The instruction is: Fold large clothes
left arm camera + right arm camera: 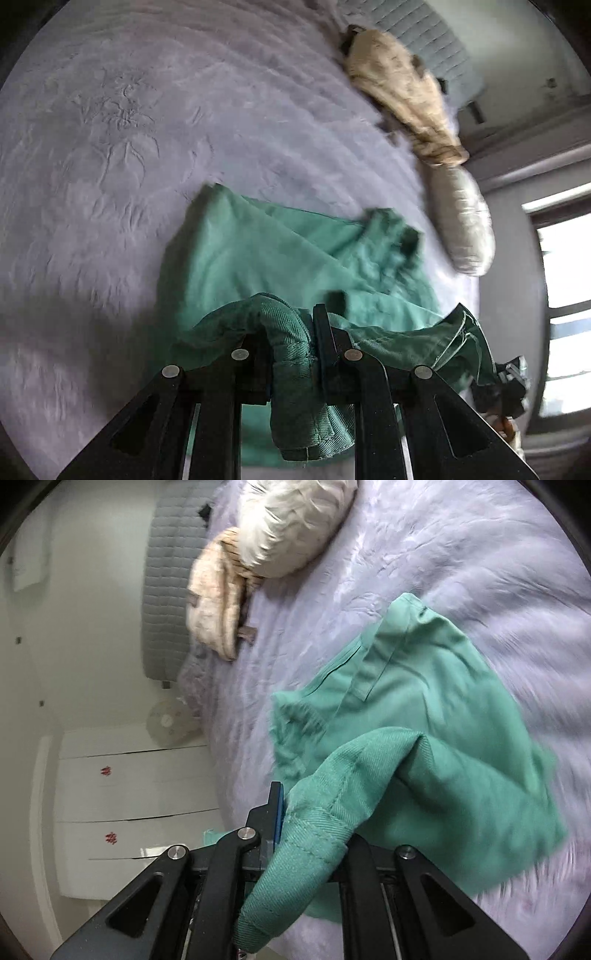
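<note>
Lavender bedding (pixel 184 147) covers the bed I am working over, with a tan cushion (pixel 402 92) and a white pillow (pixel 465 225) off toward two o'clock in my left wrist view, near the grey headboard (pixel 424 40). My green garment (pixel 258 254) lies half on the bed, near the middle of both views, its free part crumpled toward three o'clock.

My left gripper (pixel 291 347) is nearly closed, jaws pinching a thick hemmed edge that bulges up between them. My right gripper (pixel 310 834) is likewise clamped down on a stitched hem (pixel 317 827), which droops toward six o'clock past the jaws.

I judge this to be a fold being carried across the cloth. To do it well, I would keep both grips firm, hold the two hands level and evenly apart so the edge between them stays taut, and lay it down onto the flat part without dragging the lower layer into wrinkles.
</note>
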